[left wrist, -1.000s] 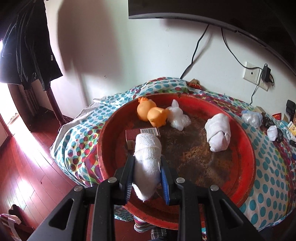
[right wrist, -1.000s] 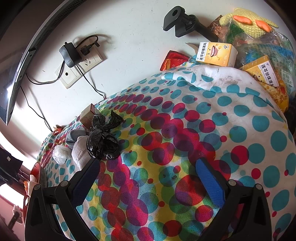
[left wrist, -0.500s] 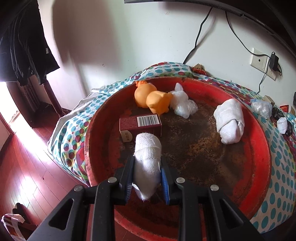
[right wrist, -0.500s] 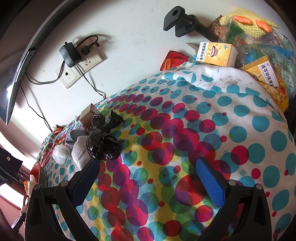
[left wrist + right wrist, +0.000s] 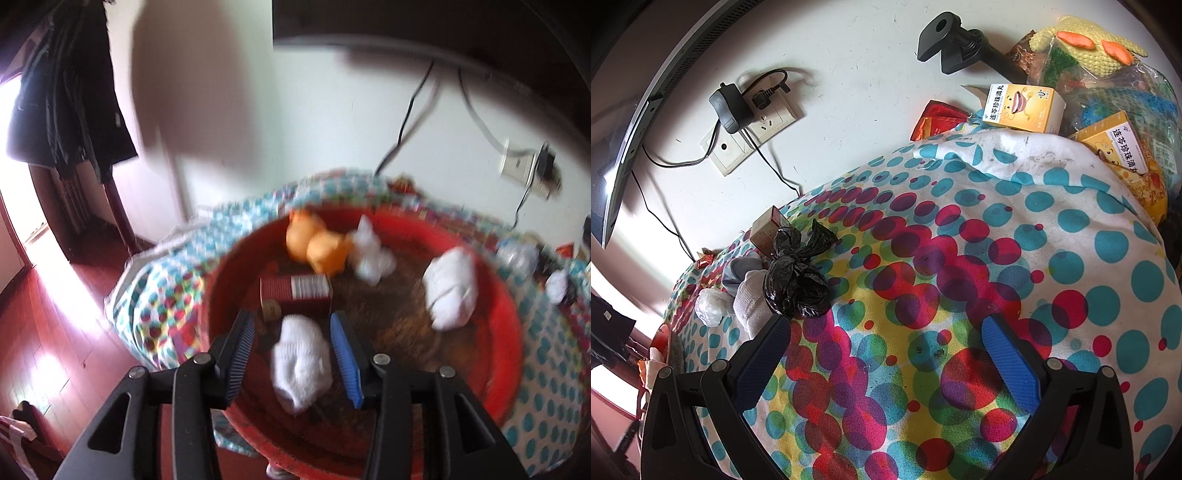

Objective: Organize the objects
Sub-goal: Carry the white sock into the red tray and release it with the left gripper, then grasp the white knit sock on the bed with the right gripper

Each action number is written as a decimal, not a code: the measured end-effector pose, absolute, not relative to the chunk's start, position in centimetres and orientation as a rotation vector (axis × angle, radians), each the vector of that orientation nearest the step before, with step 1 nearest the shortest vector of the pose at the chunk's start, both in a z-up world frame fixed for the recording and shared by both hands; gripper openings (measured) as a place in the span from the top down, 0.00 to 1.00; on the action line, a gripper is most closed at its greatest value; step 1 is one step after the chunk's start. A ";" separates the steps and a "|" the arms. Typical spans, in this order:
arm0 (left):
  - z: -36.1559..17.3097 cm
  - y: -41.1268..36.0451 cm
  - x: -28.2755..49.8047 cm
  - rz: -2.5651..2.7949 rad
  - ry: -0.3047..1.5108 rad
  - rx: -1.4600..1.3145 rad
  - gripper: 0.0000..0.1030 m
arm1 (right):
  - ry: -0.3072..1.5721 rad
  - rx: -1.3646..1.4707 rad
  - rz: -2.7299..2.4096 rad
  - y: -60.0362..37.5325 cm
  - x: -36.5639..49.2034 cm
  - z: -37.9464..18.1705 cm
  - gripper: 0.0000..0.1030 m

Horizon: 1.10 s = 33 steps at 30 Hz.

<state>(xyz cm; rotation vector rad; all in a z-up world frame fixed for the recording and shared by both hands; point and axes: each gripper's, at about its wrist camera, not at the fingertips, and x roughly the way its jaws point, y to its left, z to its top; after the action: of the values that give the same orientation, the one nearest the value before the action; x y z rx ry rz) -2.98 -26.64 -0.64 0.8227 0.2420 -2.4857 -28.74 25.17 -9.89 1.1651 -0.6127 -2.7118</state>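
In the blurred left wrist view a rolled white sock [image 5: 301, 360] lies at the near side of the red basin [image 5: 498, 314]. My left gripper [image 5: 293, 332] hangs over it, its jaws opening, and the blue pads stand clear of the sock on both sides. Deeper in the basin are a dark red box [image 5: 295, 291], an orange toy [image 5: 317, 245], a clear plastic wad [image 5: 369, 254] and a second white roll [image 5: 448, 291]. My right gripper [image 5: 882, 336] is open above the spotted cloth [image 5: 960, 258] with nothing between its fingers. A black bag [image 5: 798, 273] lies just beyond its left finger.
Beside the black bag lie white socks [image 5: 750, 299], a clear bag [image 5: 709, 312] and a small brown box [image 5: 766, 229]. Yellow boxes [image 5: 1023, 107] and a knitted toy [image 5: 1089, 44] crowd the far right. A wall socket [image 5: 750, 125] with cables is behind. Wooden floor [image 5: 48, 314] lies left of the basin.
The left jaws have spread apart and let go of the white sock, which now rests in the basin. The left view has shifted and blurred. The right gripper has not moved.
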 end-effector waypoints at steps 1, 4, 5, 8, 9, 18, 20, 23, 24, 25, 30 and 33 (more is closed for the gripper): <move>0.5 -26.1 -2.3 -2.510 0.230 0.762 0.57 | -0.611 1.166 -2.712 25.2 -28.7 -9.9 0.00; 3.5 -23.2 0.8 -2.593 0.183 0.561 0.43 | -0.610 1.167 -2.713 25.1 -28.7 -9.9 0.00; 4.0 -21.9 1.9 -2.629 0.172 0.512 0.39 | -0.609 1.168 -2.713 25.1 -28.7 -9.9 0.00; 3.6 -19.0 3.4 -2.710 0.190 0.516 0.39 | -0.601 1.173 -2.715 25.1 -28.8 -9.9 0.00; 2.9 -18.3 3.6 -2.736 0.223 0.547 0.39 | -0.592 1.178 -2.718 25.0 -28.8 -10.0 0.00; -3.0 -12.5 3.9 -2.911 0.206 0.753 0.39 | -0.328 1.279 -2.759 21.2 -28.8 -9.2 0.00; -3.5 -12.6 3.5 -2.931 0.301 0.809 0.39 | -0.229 1.242 -2.742 18.5 -28.4 -8.3 0.00; -4.1 -12.2 3.3 -2.946 0.348 0.857 0.39 | -0.123 1.222 -2.670 14.2 -28.3 -7.7 0.00; -4.1 -12.1 3.5 -2.951 0.335 0.854 0.39 | -0.082 1.218 -2.652 12.6 -28.3 -7.7 0.00; -3.9 -12.1 3.5 -2.958 0.321 0.847 0.39 | -0.040 1.218 -2.638 10.9 -28.4 -7.7 0.00; -3.9 -12.8 3.5 -2.955 0.396 0.860 0.39 | -0.112 1.299 -2.713 8.8 -30.2 -8.6 0.01; -4.2 -13.2 3.2 -2.943 0.432 0.893 0.39 | -0.258 1.349 -2.764 10.3 -32.0 -9.3 0.06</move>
<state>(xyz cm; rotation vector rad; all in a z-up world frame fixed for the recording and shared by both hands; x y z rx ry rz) 3.18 -13.22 -4.19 0.8934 0.4322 -2.9435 -31.98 10.26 -9.34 1.3488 -0.2584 -2.7644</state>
